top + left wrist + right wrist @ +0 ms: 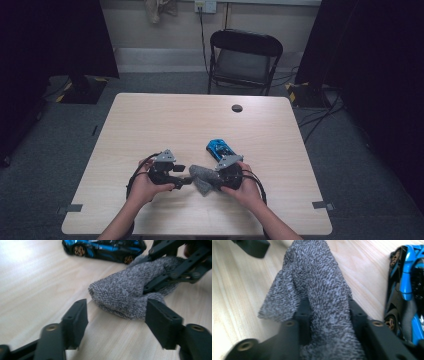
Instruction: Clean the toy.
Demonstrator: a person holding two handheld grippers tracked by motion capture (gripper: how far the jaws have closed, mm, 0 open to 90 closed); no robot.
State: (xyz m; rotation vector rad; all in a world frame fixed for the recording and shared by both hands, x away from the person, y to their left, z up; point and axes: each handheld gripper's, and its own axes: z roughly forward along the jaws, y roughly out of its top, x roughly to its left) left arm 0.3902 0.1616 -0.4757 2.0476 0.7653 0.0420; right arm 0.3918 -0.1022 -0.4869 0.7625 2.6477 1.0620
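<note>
**Fingers pinching the sock, toy car way too close**

Fingers of the right gripper (212,181) pinch the grey sock (201,179); left gripper (186,181) sits spread just short of it.

Left gripper view: sock toe (117,298) lies between spread fingers (75,320), untouched, so a pull could probably slip.

Right gripper view: blue toy car (407,295) just beside the fingers; dragging might bump it across the surface (234,290).

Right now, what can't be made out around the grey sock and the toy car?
- Sock: its lower end, hidden in the right gripper view by the right gripper.
- Toy car: top cut off by the left gripper view's upper edge.
- Left gripper: jaw gap too small in the high view.
</note>
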